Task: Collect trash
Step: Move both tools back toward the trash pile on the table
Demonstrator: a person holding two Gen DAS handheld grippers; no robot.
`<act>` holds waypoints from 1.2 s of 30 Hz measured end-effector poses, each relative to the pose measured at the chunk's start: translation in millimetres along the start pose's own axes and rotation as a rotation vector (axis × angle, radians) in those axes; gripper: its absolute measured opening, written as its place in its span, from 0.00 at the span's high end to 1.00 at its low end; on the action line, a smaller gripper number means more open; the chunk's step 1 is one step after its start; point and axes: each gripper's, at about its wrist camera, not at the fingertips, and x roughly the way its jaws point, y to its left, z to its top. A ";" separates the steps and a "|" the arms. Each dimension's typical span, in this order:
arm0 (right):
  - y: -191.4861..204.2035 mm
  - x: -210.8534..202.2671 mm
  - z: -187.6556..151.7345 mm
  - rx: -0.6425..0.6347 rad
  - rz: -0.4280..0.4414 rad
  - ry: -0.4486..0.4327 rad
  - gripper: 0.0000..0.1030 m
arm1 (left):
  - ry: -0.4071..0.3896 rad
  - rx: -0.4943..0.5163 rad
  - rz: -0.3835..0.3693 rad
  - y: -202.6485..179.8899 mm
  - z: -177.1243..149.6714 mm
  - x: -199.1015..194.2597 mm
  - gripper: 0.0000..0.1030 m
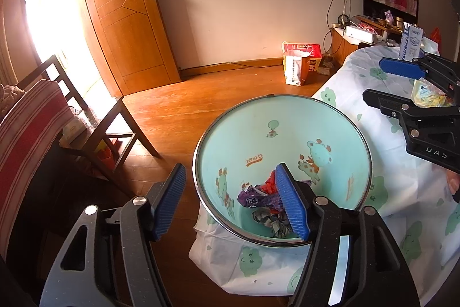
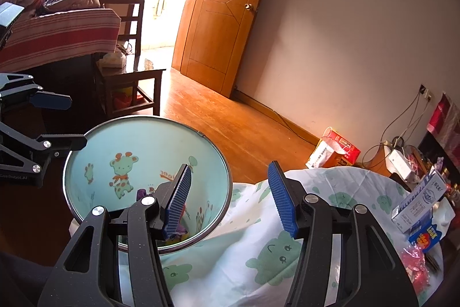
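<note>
Both of my tongs hang over the round mint-green waste bin with the metal rim and cartoon deer print (image 1: 290,134), which stands on the wooden floor just beside the table draped in a white cloth with green cloud faces (image 1: 388,192). I judge the bin sits there, its rim against the overhanging cloth, so scraps from the table can drop straight in.

My left gripper (image 1: 233,203) is released — its blue ribbed pads stand apart with nothing between them, the right pad over the bin's mouth, the left pad over the floor. My right gripper (image 2: 234,199) is likewise spread and empty, straddling the bin's right rim, one pad over the bin and the other over the cloth.

The collected trash lies at the bottom of the bin: a crumpled purple wrapper (image 1: 256,199), a red scrap (image 1: 268,180) and a wad of dark patterned paper (image 1: 270,222), heaped near the near wall. The heap is bunched with no clear long axis; I cannot tell which way any piece points. The bin itself is upright, mouth up.

More items remain on the far right of the table — a blue-and-white carton (image 2: 419,199) and a pink crinkled wrapper (image 2: 415,261). I judge the task is partly done.
</note>
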 end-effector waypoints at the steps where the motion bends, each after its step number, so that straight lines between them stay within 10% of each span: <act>1: -1.8 -4.6 0.8 0.017 -0.018 0.002 0.46 | 0.002 0.000 -0.004 -2.2 -0.5 0.0 0.38; 10: -50.0 -113.8 -18.1 0.123 -0.209 -0.063 0.40 | 0.007 0.067 -0.118 -50.9 -4.7 -9.1 0.37; 18: -138.8 -179.3 -126.5 0.390 -0.439 0.139 0.35 | 0.003 0.174 -0.252 -127.6 -12.4 -20.3 0.36; 25: -159.9 -208.4 -196.2 0.493 -0.486 0.209 0.35 | -0.017 0.216 -0.340 -182.5 -7.1 -29.0 0.36; 36: -159.1 -203.2 -203.5 0.504 -0.468 0.194 0.35 | -0.039 0.281 -0.460 -241.9 -12.7 -54.9 0.28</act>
